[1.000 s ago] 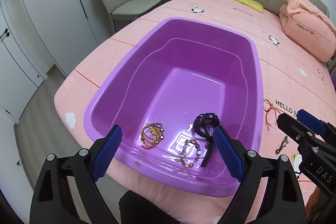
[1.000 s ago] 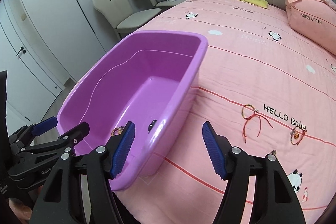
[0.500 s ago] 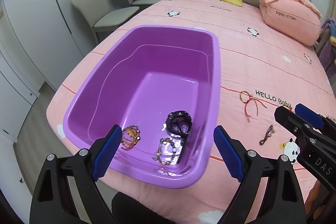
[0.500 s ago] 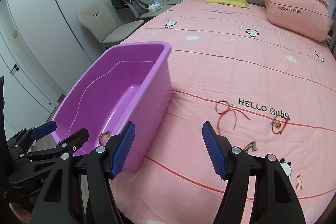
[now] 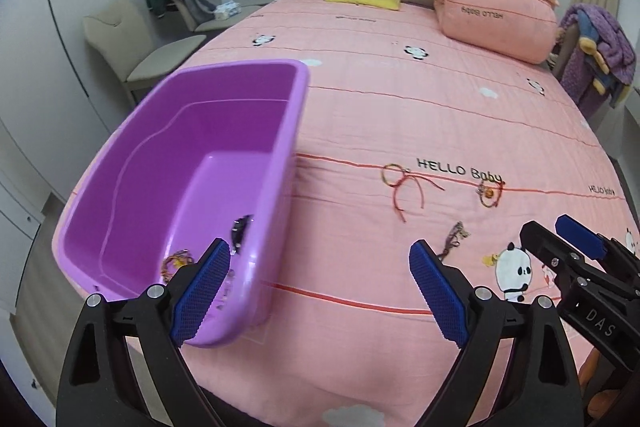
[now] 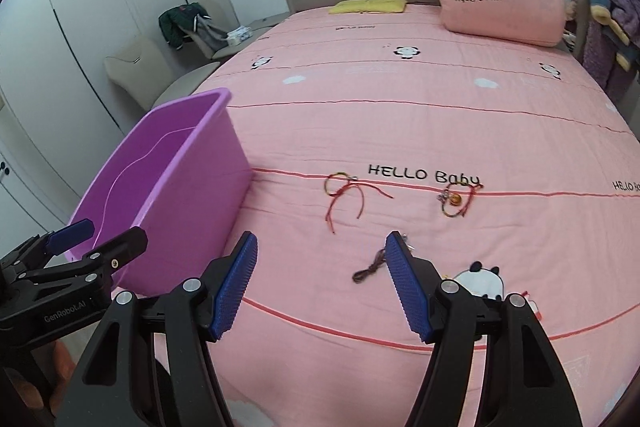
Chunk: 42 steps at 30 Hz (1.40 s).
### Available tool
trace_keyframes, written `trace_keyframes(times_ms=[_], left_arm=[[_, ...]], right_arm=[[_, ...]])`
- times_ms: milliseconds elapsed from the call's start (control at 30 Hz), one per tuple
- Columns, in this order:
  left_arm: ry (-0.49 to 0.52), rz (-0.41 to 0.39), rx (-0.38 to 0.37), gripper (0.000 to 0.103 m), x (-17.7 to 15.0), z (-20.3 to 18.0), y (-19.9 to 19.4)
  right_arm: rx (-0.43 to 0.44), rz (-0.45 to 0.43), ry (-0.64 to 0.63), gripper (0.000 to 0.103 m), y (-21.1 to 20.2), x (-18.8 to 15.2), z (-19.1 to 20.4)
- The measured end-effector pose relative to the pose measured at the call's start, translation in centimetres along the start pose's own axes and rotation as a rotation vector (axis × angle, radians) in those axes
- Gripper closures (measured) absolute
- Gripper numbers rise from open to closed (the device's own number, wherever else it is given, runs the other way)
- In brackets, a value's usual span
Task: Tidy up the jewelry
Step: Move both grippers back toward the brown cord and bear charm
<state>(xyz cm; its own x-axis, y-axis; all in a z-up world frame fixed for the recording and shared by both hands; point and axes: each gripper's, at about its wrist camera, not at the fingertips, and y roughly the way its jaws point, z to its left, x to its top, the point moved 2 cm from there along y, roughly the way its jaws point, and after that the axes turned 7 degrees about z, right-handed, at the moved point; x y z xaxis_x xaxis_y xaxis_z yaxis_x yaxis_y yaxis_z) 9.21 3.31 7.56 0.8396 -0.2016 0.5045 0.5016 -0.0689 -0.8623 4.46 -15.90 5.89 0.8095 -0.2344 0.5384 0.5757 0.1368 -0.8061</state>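
A purple plastic tub [image 5: 224,75] [image 6: 188,155] stands on the pink bed at the left. Inside it lie a black bracelet [image 5: 239,227] and a beaded bracelet [image 5: 176,262]. On the bedspread lie a red string bracelet [image 6: 345,191] [image 5: 402,183], a bracelet with a small bell [image 6: 456,202] [image 5: 489,194] and a dark thin chain [image 6: 370,267] [image 5: 454,241]. My left gripper [image 5: 320,263] is open and empty, over the tub's right wall. My right gripper [image 6: 322,255] is open and empty, with the dark chain just ahead of its right finger.
A pink pillow [image 6: 500,7] and a yellow cloth [image 6: 368,5] lie at the head of the bed [image 6: 400,99]. Beige chairs [image 5: 132,43] with clothes stand by the left wall, next to white wardrobes. Purple fabric [image 5: 600,43] hangs at the right.
Both grippers have swung to the right, from over the tub toward the open bedspread. The loose bracelets have come into fuller view. Both jaws stay open.
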Motion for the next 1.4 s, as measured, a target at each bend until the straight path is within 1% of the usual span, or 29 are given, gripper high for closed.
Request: trace_keyframes(times_ms=[267, 433, 533, 767, 1033, 1200, 1400], left_arm=[[0.077, 0.007, -0.042, 0.013, -1.3, -4.2, 3.4], [0.127, 0.012, -0.056, 0.013, -2.4, -6.7, 6.5], [0.151, 0.030, -0.059, 0.013, -3.0, -8.0, 8.4], [0.175, 0.046, -0.059, 0.013, -3.7, -9.9, 12.1], [0.174, 0.059, -0.082, 0.013, -3.6, -11.4, 15.5], [0.182, 0.083, -0.080, 0.013, -3.7, -12.4, 17.5], [0.188, 0.088, -0.076, 0.013, -3.7, -12.7, 18.8]], right_arm=[[-0.064, -0.006, 0.075, 0.039, 1.0, -3.0, -5.5], [-0.095, 0.004, 0.113, 0.039, 2.7, -5.0, -7.7], [-0.094, 0.019, 0.141, 0.039, 4.0, -6.1, -9.0], [-0.143, 0.043, 0.168, 0.039, 7.3, -7.5, -11.4], [-0.156, 0.085, 0.184, 0.039, 11.2, -7.8, -13.0], [-0.163, 0.101, 0.167, 0.039, 12.8, -7.5, -13.2], [-0.166, 0.109, 0.153, 0.039, 14.2, -7.0, -13.4]])
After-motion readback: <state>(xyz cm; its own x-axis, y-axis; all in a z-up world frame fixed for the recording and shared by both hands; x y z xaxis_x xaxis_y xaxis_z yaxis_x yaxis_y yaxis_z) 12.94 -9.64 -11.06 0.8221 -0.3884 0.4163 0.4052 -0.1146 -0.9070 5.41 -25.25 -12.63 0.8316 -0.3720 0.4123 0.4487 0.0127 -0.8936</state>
